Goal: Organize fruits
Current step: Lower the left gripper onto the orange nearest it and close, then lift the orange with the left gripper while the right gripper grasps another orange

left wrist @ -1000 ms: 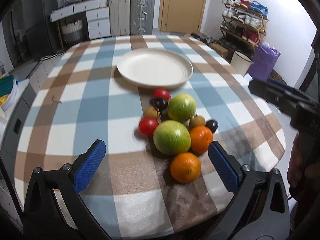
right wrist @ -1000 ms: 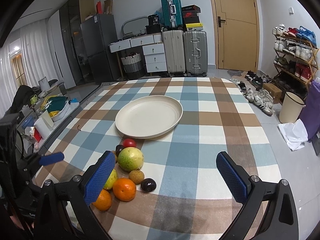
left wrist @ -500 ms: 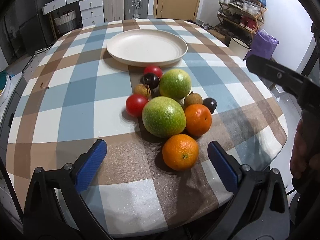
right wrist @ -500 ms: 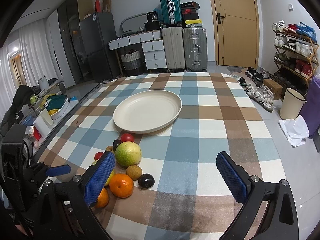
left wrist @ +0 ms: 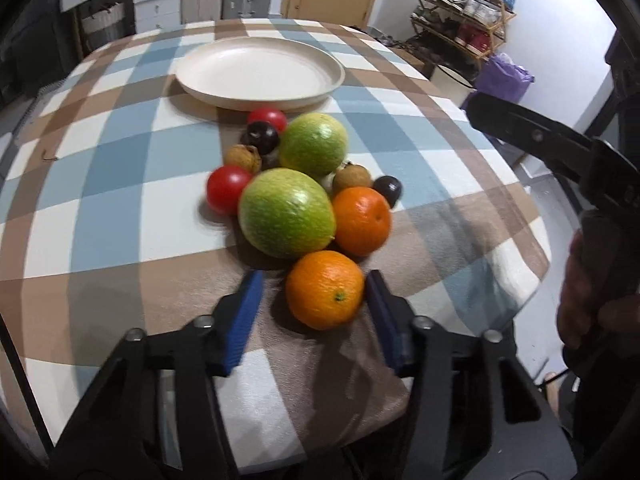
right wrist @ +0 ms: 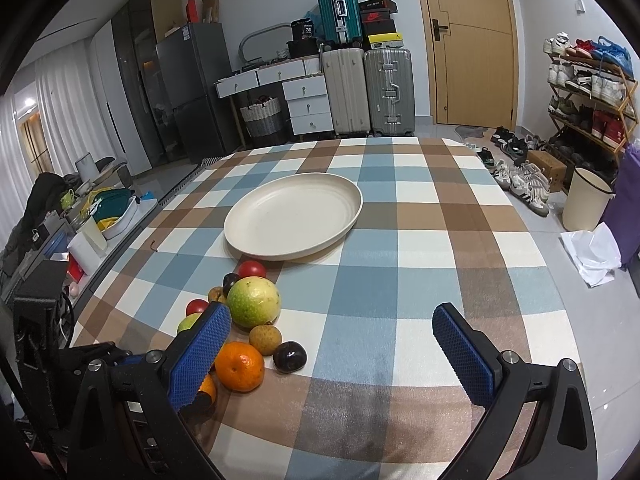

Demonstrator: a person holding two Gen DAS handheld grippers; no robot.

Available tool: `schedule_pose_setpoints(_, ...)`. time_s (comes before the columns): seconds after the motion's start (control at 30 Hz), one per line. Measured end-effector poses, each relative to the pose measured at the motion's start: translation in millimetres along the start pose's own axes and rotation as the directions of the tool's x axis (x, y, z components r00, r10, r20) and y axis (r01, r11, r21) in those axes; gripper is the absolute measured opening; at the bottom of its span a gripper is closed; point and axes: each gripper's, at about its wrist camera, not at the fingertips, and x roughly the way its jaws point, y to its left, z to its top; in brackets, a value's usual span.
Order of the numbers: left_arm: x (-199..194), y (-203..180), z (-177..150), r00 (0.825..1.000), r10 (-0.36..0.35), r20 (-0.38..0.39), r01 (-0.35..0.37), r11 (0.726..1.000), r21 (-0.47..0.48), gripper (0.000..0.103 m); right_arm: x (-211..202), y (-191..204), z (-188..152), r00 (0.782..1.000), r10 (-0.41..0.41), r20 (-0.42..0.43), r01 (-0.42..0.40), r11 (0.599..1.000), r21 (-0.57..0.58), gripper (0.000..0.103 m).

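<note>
Orange (left wrist: 325, 289): round, dimpled skin, between my left tool's (left wrist: 314, 304) ribbed blue pads, jaws just closing; right pad touching, left pad apart.
Right tool (right wrist: 332, 354): gaping, nothing held.
Plate (left wrist: 260, 98): smooth cream oval.

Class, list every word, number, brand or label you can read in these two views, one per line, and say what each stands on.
"36" – on the black box atop the white drawer unit.
Logo on the dark shoebox above the suitcases: too blurred to read.
Sticker on the fridge: too small to read.
Fruit, plate, tablecloth: no text.
</note>
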Motion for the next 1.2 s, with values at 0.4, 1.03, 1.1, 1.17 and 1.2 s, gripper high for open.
schedule_pose_setpoints(0.4, -3, 17, -4, 0.995, -0.096, -0.014, 0.095, 0.994, -0.061, 0.036, 5, -1, -10, 0.999, 0.046, -0.018, -0.046, 0.999, -0.007, 0.103)
schedule_pose_setpoints(1.03, -26, 38, 0, 0.997, -0.075, -0.006, 0.074, 0.995, -0.072, 0.036, 24, 19, -38, 0.961, 0.257, -0.107, -0.259, 0.966, -0.006, 0.103)
schedule_pose_setpoints(1.1, -28, 38, -1, 0.997, -0.074, -0.001, 0.073, 0.995, -0.071, 0.036, 27, 21, -40, 0.957, 0.266, -0.118, -0.268, 0.963, -0.006, 0.103)
schedule_pose_setpoints(1.17, -32, 38, 0, 0.998, -0.067, 0.006, 0.067, 0.995, -0.069, 0.036, 29, 23, -42, 0.954, 0.271, -0.126, -0.273, 0.962, 0.000, 0.102)
schedule_pose_setpoints(1.2, -34, 39, 1, 0.998, -0.065, 0.012, 0.065, 0.996, -0.068, 0.036, 32, 23, -43, 0.952, 0.276, -0.134, -0.278, 0.961, 0.005, 0.101)
